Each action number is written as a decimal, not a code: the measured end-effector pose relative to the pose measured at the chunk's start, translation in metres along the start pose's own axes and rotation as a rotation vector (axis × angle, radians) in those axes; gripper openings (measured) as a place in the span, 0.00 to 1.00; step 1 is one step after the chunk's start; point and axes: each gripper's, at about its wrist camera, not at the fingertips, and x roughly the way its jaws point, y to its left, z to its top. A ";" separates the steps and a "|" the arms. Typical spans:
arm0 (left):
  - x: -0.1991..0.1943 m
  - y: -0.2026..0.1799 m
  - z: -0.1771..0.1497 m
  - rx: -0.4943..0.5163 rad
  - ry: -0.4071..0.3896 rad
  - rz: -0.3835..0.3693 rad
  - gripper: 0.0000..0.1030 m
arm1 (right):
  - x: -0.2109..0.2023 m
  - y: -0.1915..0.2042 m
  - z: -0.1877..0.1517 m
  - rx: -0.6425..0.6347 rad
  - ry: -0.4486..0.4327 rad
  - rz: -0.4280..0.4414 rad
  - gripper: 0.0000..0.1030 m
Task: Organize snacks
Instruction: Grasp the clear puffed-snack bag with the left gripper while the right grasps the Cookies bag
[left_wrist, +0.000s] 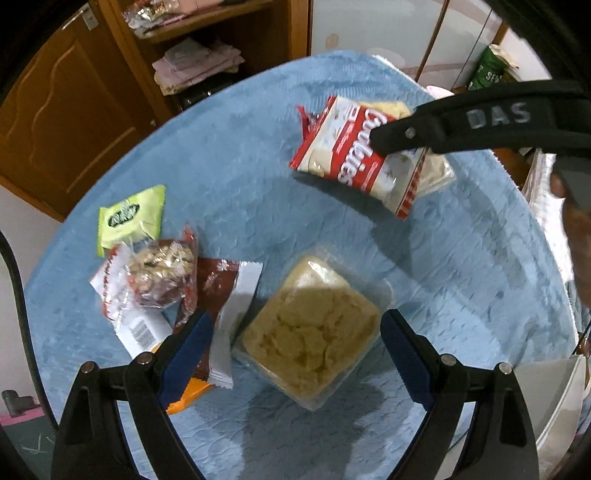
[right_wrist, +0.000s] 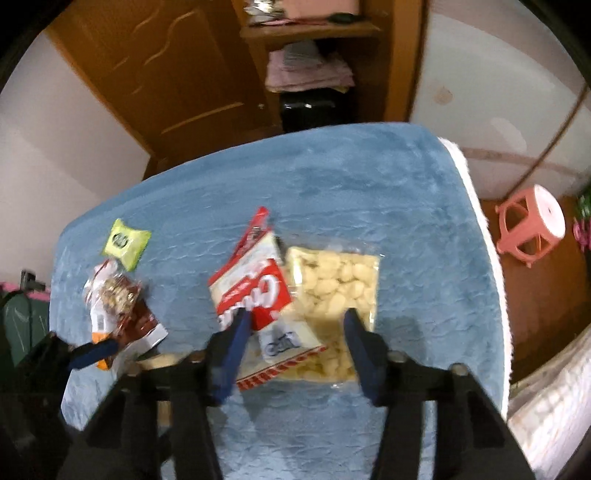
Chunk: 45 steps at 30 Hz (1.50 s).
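Red-and-white cookies packet (right_wrist: 255, 295) sits mid-frame in the right wrist view on the blue cloth (right_wrist: 369, 192), overlapping a clear bag of pale puffs (right_wrist: 340, 284) to its right. Right gripper (right_wrist: 295, 321) straddles both with a gap between its blue pads (right_wrist: 236, 332); contact can't be told, frame is blurred. In the left wrist view the clear tub of yellow crumbly snack (left_wrist: 314, 328) lies lower center between the spread pads (left_wrist: 188, 343) of the left gripper (left_wrist: 295, 325), not pinched. Lower left: nut packet (left_wrist: 159, 273), brown-and-white wrapper (left_wrist: 229, 295), green packet (left_wrist: 131, 218) above them. Wooden cabinet (left_wrist: 74, 110) upper left.
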 end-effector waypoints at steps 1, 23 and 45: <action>0.001 0.000 -0.001 -0.001 0.003 -0.006 0.89 | 0.001 0.004 0.000 -0.020 0.013 0.031 0.25; 0.017 -0.052 0.005 0.032 0.049 0.106 0.60 | -0.047 -0.014 -0.060 0.017 0.018 0.189 0.14; -0.276 -0.078 -0.108 -0.280 -0.293 0.124 0.60 | -0.266 -0.006 -0.177 -0.075 -0.256 0.333 0.14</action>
